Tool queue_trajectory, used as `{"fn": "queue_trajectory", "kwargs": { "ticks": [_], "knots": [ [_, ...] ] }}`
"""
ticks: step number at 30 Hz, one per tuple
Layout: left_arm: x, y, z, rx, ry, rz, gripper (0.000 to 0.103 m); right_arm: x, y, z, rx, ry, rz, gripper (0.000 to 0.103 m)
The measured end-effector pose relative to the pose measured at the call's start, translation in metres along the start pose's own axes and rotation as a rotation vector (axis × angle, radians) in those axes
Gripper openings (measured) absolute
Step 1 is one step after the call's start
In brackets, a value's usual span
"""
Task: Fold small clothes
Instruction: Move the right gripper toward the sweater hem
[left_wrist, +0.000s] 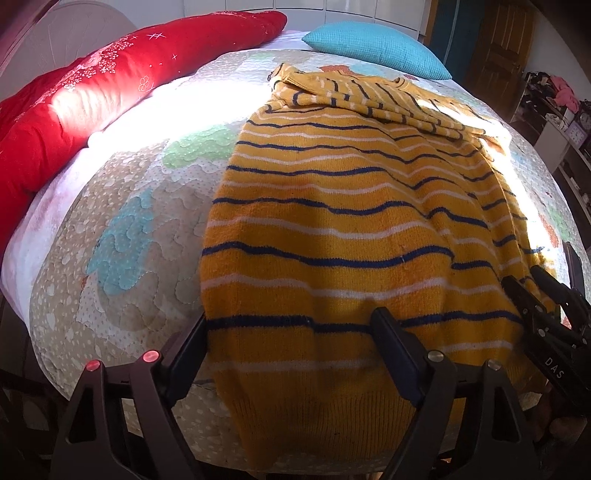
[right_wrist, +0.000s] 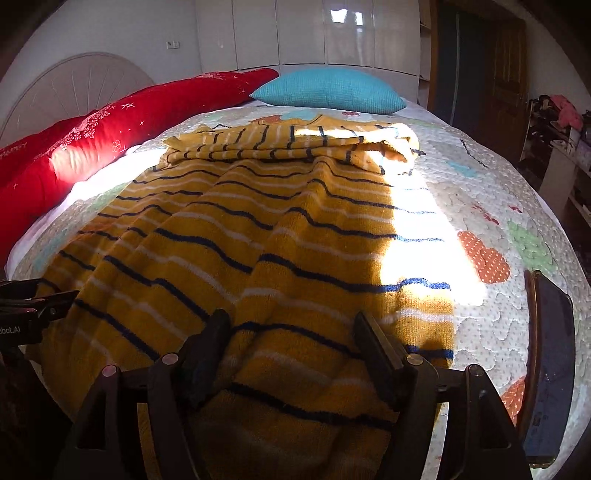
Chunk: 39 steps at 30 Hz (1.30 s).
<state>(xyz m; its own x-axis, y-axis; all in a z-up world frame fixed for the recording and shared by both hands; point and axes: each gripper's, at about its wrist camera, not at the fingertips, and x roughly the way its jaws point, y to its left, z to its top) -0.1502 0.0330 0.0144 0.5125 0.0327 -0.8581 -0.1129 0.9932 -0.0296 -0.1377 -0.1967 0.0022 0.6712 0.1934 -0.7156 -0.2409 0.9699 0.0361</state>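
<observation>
1. Across the quilted bed (left_wrist: 122, 266) lies a yellow striped sweater (left_wrist: 332, 221), its hem at the near edge and its sleeves folded across the chest at the far end, near a teal pillow (left_wrist: 376, 48); a red bolster (left_wrist: 92, 92) runs along the left side.
2. The left tool (left_wrist: 291, 350) is wide open at the sweater's near left hem, its fingers straddling the knit without pinching it.
3. The right tool (right_wrist: 291, 350) is likewise spread wide over the near right hem, holding nothing; loose ridges of fabric run between its fingers.
4. The likely next step is to pinch both hem corners and carry them toward the far end to halve the body.
5. Risks from here:
   - Closing on only the top layer would lift the front panel alone and leave the back behind.
   - Uneven grips, since the two tools sit at different points along the hem, could skew the fold.
   - The wrinkles near the right tool may get trapped and bunch.
   - A dark phone-like object (right_wrist: 550, 369) lies on the quilt at the near right; a sweeping sleeve or hem could drag it.
   - Hem overhanging the near edge may slip off the bed.
</observation>
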Motion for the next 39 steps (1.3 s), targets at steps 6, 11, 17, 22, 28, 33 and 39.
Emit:
{"fn": "queue_trajectory", "kwargs": {
  "ticks": [6,11,17,22,28,33,39],
  "knots": [
    [-0.006,0.002,-0.007,0.022,-0.005,-0.027,0.076,-0.005,0.002,-0.007,-0.001,-0.018,-0.016,0.077],
    [-0.011,0.002,-0.015,0.052,-0.006,-0.035,0.076,-0.008,0.003,-0.01,-0.004,-0.007,-0.027,0.079],
    [-0.019,0.013,-0.02,0.021,-0.004,-0.095,0.076,-0.02,0.004,-0.021,-0.013,0.015,-0.032,0.079],
    [-0.036,0.033,-0.015,-0.062,-0.052,-0.158,0.076,-0.042,0.0,-0.031,-0.018,0.029,0.01,0.079],
    [-0.046,0.061,-0.002,-0.132,-0.12,-0.18,0.076,-0.079,-0.049,-0.03,0.151,-0.049,0.08,0.079],
    [-0.02,0.075,0.01,-0.193,-0.074,-0.262,0.076,-0.057,-0.087,-0.03,0.314,0.026,0.092,0.079],
    [-0.003,0.063,0.01,-0.169,-0.046,-0.381,0.082,-0.035,-0.088,-0.025,0.353,0.039,0.176,0.077]
  ]
}}
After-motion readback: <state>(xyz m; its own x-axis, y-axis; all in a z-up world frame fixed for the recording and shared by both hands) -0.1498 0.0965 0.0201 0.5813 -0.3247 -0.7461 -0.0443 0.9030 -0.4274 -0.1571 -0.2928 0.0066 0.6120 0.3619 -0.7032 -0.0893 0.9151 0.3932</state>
